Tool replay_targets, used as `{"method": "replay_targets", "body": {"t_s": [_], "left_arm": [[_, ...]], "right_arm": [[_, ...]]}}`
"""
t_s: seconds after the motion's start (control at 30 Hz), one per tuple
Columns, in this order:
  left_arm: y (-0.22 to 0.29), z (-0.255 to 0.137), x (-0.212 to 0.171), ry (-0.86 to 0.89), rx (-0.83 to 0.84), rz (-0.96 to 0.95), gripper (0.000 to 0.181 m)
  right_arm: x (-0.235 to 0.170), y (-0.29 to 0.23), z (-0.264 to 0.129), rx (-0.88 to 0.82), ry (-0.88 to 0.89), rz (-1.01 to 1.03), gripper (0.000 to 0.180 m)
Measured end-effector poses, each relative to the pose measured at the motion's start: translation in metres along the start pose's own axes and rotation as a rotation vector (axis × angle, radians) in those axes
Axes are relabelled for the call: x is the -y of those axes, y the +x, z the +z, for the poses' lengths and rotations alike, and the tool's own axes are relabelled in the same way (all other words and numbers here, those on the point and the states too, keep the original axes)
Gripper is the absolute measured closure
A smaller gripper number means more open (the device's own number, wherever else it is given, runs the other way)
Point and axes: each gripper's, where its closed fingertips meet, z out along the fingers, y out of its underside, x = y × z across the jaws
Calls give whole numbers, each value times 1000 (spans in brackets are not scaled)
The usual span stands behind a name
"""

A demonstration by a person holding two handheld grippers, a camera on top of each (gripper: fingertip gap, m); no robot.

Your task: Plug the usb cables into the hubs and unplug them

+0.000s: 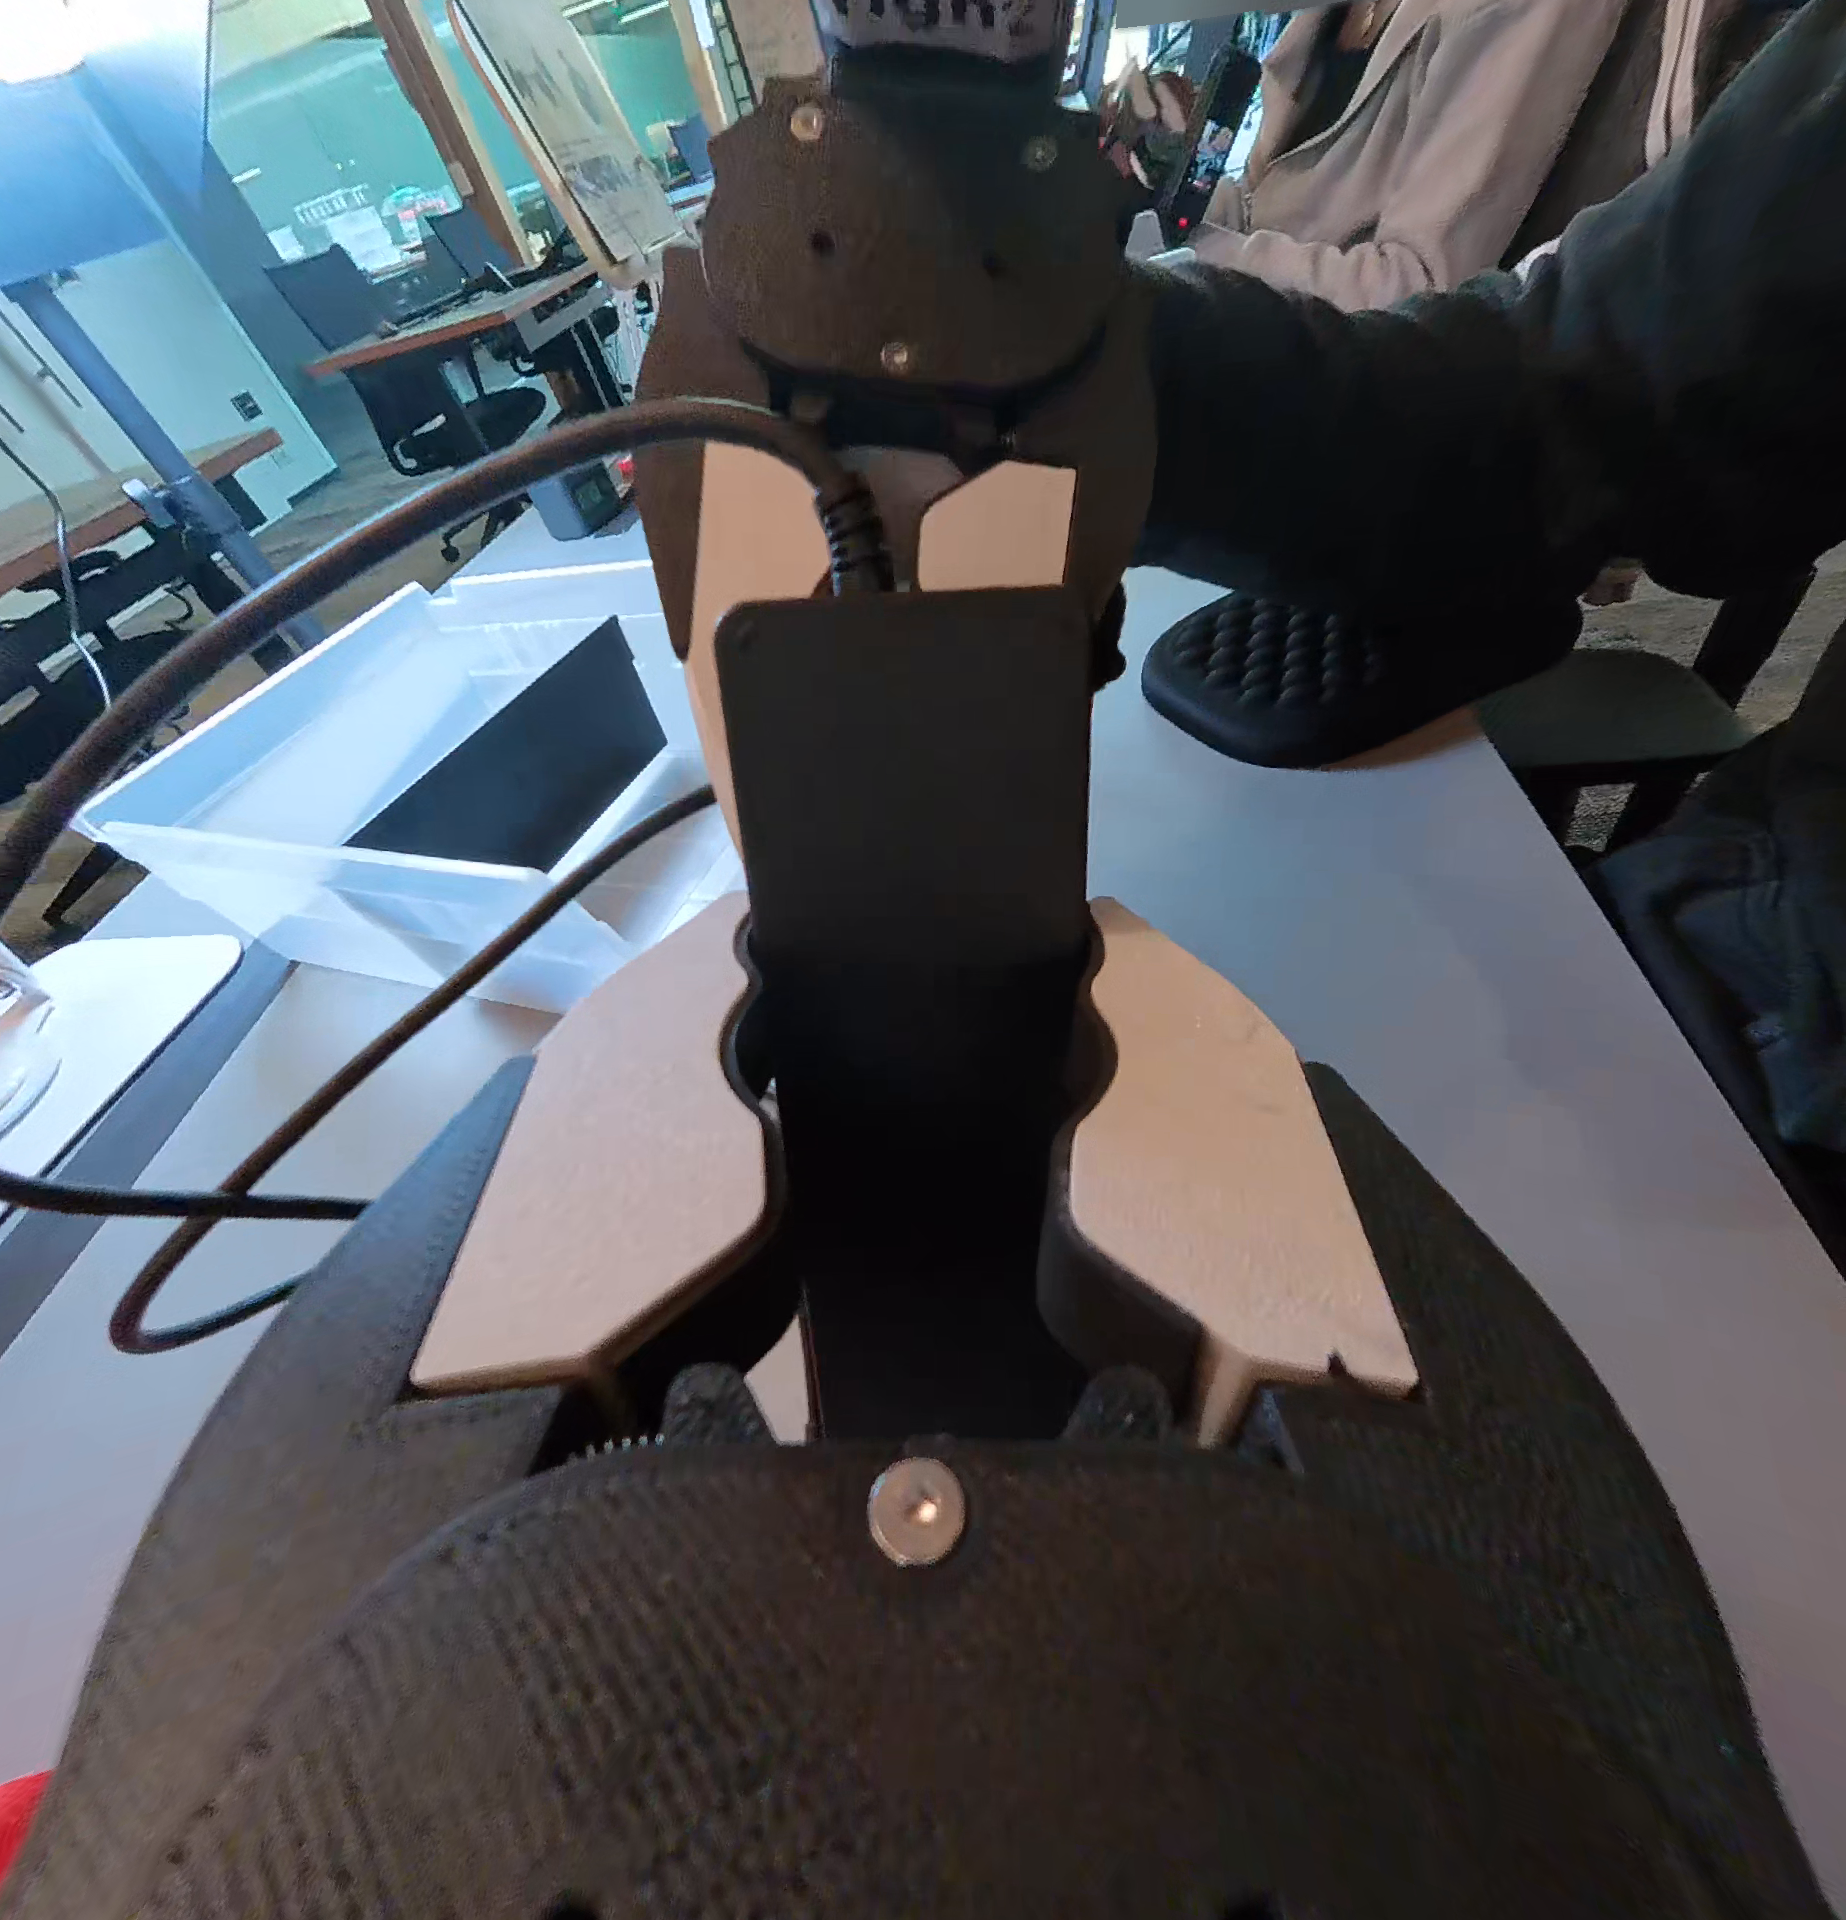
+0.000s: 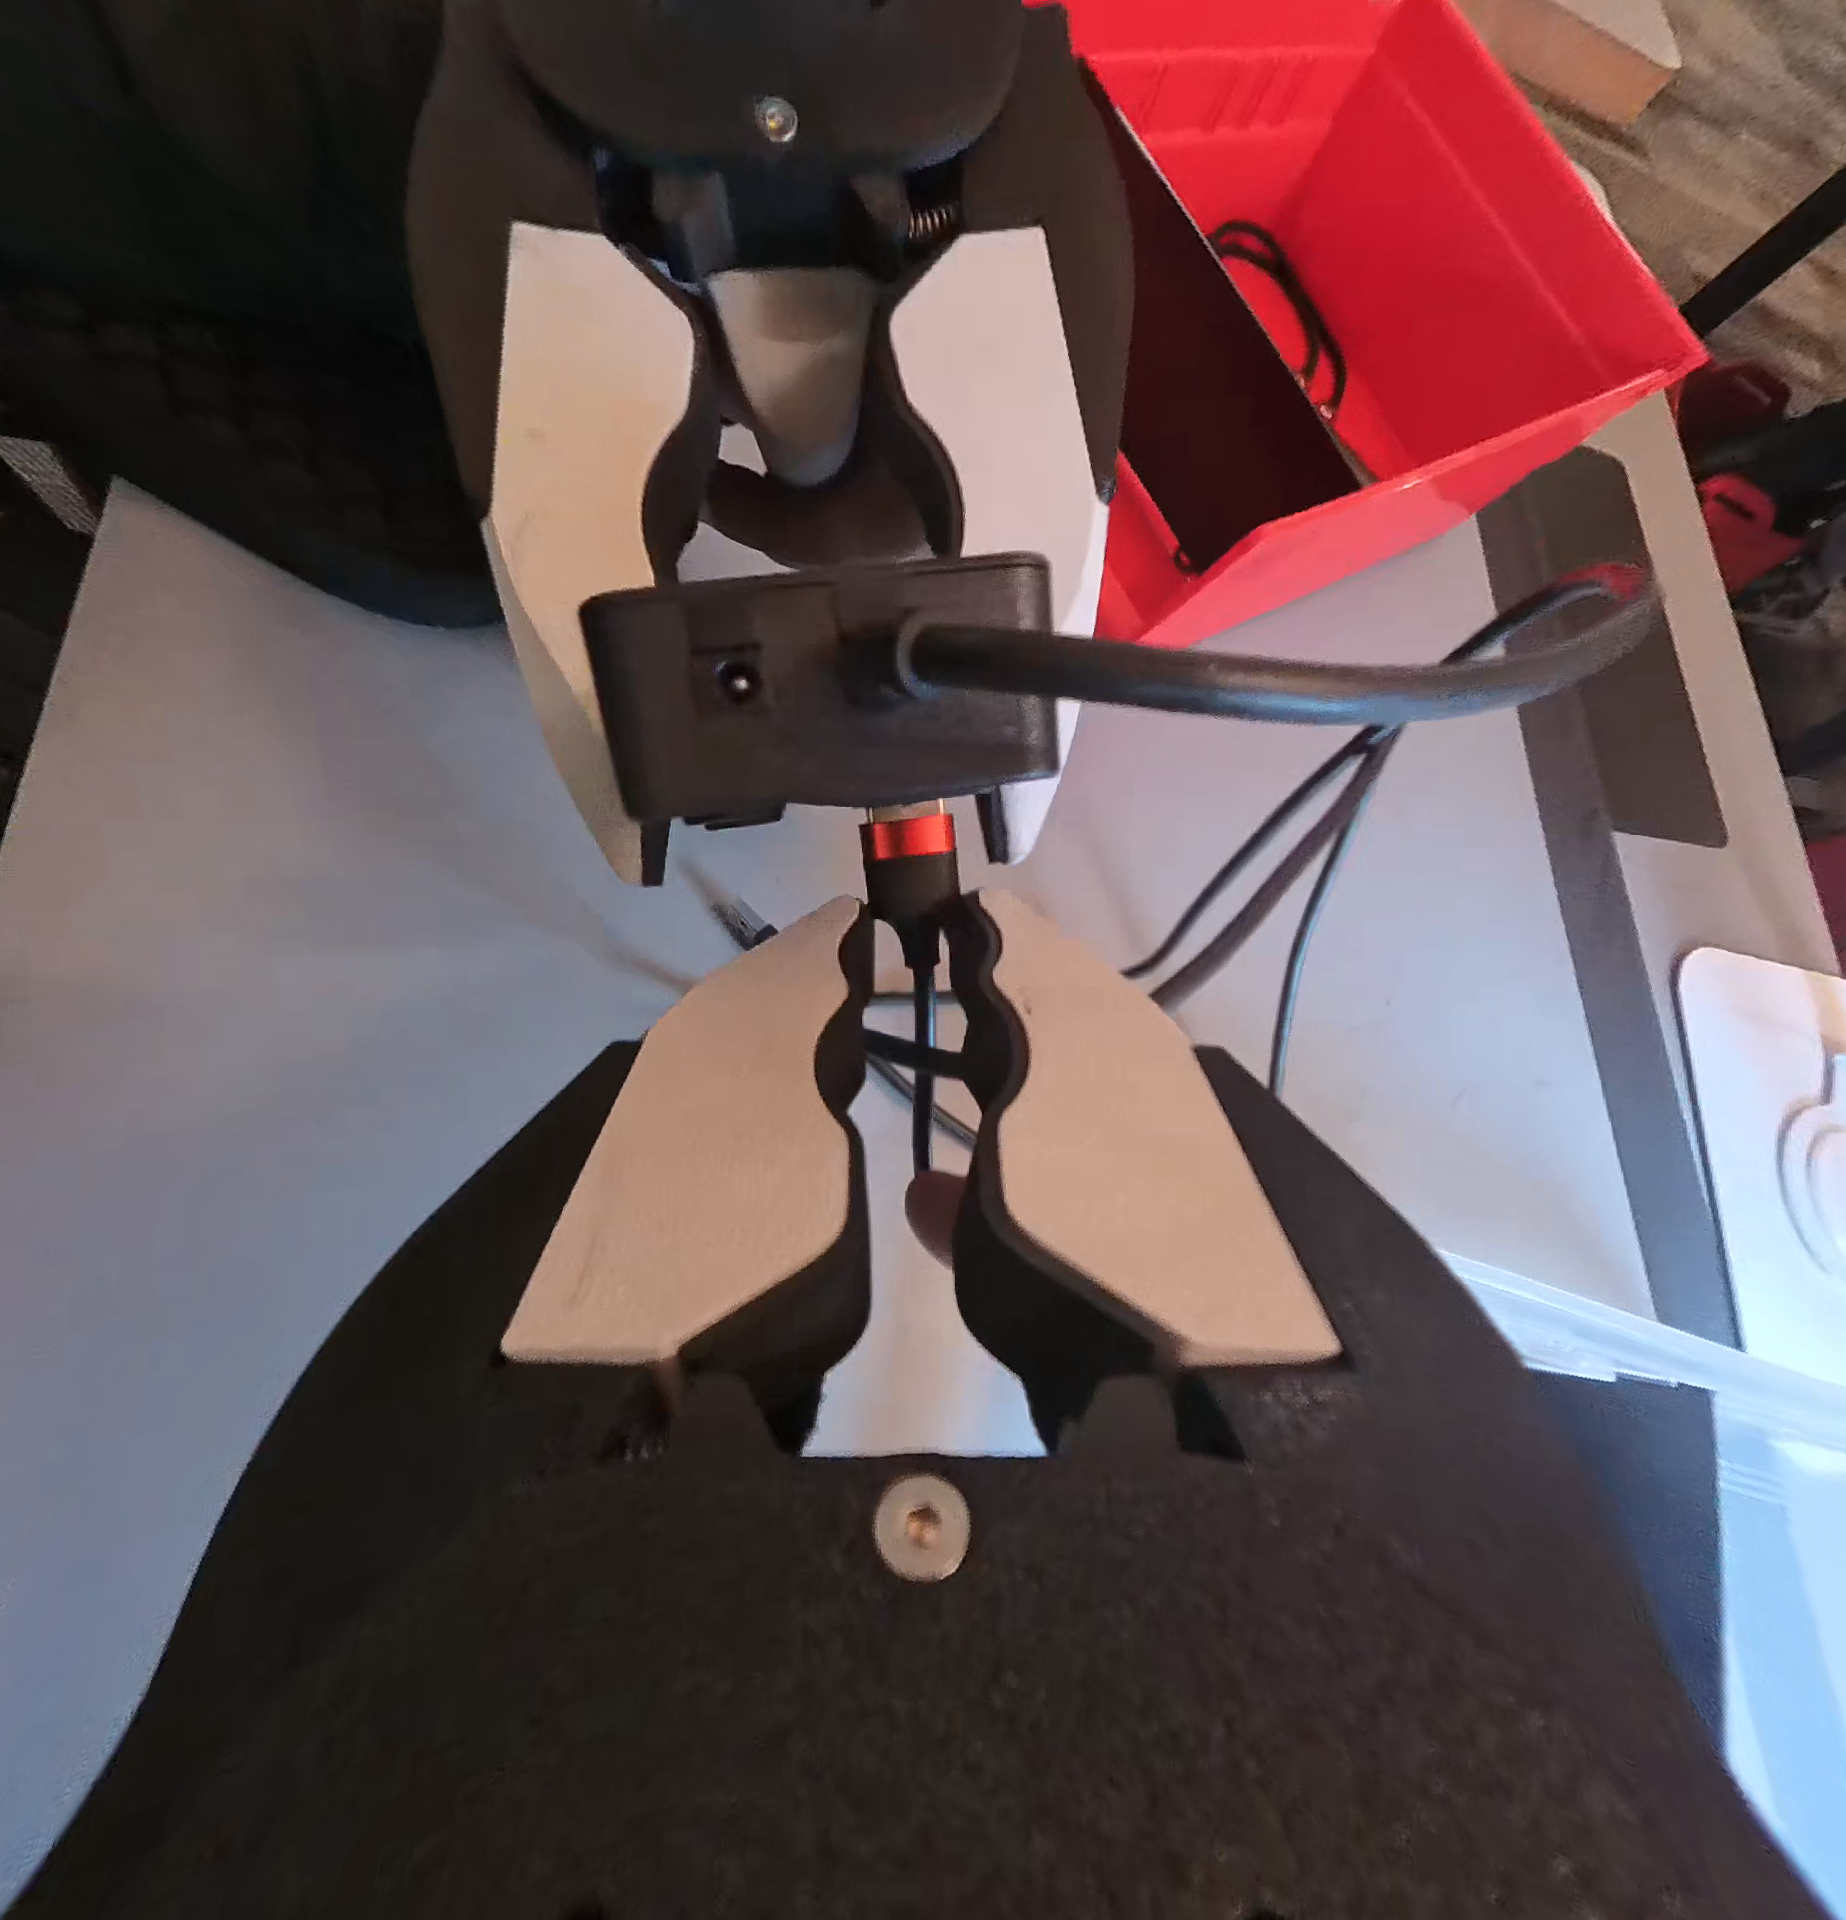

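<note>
Right wrist view is showing the black rectangular plastic USB hub (image 2: 825,686) sitting above the white worktop (image 2: 275,831), clamped in the left gripper (image 2: 825,831) jaws. The red-collared black USB plug (image 2: 911,852) is meeting the hub's underside, the right gripper (image 2: 914,914) jaws clamping it. A thick black hub cable (image 2: 1262,675) is curving toward the red plastic bin (image 2: 1418,260).

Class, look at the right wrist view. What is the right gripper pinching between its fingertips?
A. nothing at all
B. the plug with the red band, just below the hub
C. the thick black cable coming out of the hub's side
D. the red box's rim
B: the right gripper is shut on the plug with the red band, whose metal tip meets the underside of the black hub.
</note>
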Motion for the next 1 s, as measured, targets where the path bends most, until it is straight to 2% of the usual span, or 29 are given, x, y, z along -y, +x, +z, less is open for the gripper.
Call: {"method": "replay_targets", "body": {"t_s": [0.2, 0.23, 0.7, 0.8, 0.9, 1.0], "left_arm": [[-7, 4, -13, -51, 34, -59, 121], [-4, 6, -14, -58, 21, -56, 127], [-2, 9, -18, -158, 85, 142, 126], [-18, -15, 3, -66, 154, 111, 126], [-40, -53, 25, 85, 202, -13, 127], [-52, -60, 20, 129, 226, -98, 127]], "right_arm": [[-6, 3, -1, -11, -33, 12, 166], [-7, 3, 0, -14, -44, 6, 166], [-8, -1, 1, -35, -64, -106, 164], [-39, 18, -12, -111, -203, -152, 164], [-23, 22, -42, -36, -19, -38, 164], [15, 23, -81, -12, 178, -37, 164]]}}
